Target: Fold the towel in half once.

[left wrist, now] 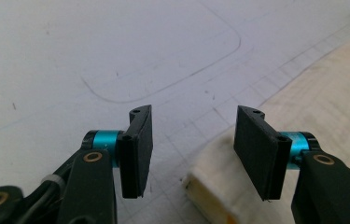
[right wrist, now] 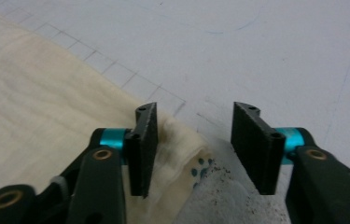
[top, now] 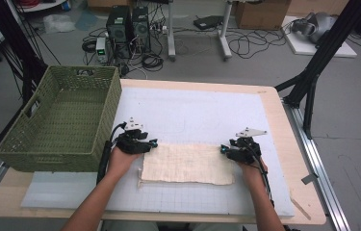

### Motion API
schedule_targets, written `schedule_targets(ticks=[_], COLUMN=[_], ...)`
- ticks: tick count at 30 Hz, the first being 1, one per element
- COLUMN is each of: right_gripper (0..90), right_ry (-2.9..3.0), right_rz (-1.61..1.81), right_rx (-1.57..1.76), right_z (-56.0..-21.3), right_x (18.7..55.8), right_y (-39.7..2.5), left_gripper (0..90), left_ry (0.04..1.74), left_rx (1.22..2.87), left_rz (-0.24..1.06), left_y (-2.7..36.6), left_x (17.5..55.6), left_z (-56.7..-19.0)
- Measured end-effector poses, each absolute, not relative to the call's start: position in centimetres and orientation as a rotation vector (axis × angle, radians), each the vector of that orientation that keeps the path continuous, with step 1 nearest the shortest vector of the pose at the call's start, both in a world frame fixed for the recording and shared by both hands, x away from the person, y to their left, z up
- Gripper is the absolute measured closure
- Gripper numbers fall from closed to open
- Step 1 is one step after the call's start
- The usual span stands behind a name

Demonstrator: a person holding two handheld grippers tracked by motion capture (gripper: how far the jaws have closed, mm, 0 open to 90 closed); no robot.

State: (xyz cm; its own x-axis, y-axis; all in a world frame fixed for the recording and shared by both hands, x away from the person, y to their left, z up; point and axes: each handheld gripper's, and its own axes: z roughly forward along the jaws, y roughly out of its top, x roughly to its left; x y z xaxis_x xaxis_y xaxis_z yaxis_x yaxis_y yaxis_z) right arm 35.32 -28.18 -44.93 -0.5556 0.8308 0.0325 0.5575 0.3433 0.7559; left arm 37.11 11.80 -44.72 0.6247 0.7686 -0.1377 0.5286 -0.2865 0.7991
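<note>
A cream cloth (top: 187,163) lies flat on the white mat (top: 202,115) toward the desk's (top: 293,144) near edge, its long axis running left to right, parallel to that edge. The left claw (top: 152,143) sits at the cloth's far left corner, jaws spread. The right claw (top: 223,149) sits at its far right corner, jaws spread too, gripping nothing. A green basket (top: 58,120) stands at the desk's left edge.
</note>
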Motion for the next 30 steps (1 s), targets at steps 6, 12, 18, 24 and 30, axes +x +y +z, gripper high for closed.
schedule_targets(ticks=[6,12,18,24,30], right_gripper=[84.7,86.1,86.2,86.1,84.7], right_ry=[2.298,2.231,2.198,2.176,2.165], right_rz=[1.074,1.038,1.011,1.016,0.955], right_rx=[1.185,1.192,1.214,1.268,1.262], right_z=[-44.8,-44.5,-44.2,-43.9,-44.4], right_x=[35.1,35.0,35.5,36.3,37.0], right_y=[-28.2,-28.1,-28.3,-28.0,-27.5], left_gripper=[69.8,86.7,86.7,86.7,86.3], left_ry=[0.979,0.995,0.996,1.013,0.983], left_rx=[2.025,1.968,1.898,1.876,1.896], left_rz=[0.336,0.418,0.458,0.475,0.444], left_y=[11.9,11.7,11.6,11.8,11.8], left_x=[36.8,36.2,36.7,37.7,38.2], left_z=[-45.0,-44.9,-44.2,-43.7,-44.6])
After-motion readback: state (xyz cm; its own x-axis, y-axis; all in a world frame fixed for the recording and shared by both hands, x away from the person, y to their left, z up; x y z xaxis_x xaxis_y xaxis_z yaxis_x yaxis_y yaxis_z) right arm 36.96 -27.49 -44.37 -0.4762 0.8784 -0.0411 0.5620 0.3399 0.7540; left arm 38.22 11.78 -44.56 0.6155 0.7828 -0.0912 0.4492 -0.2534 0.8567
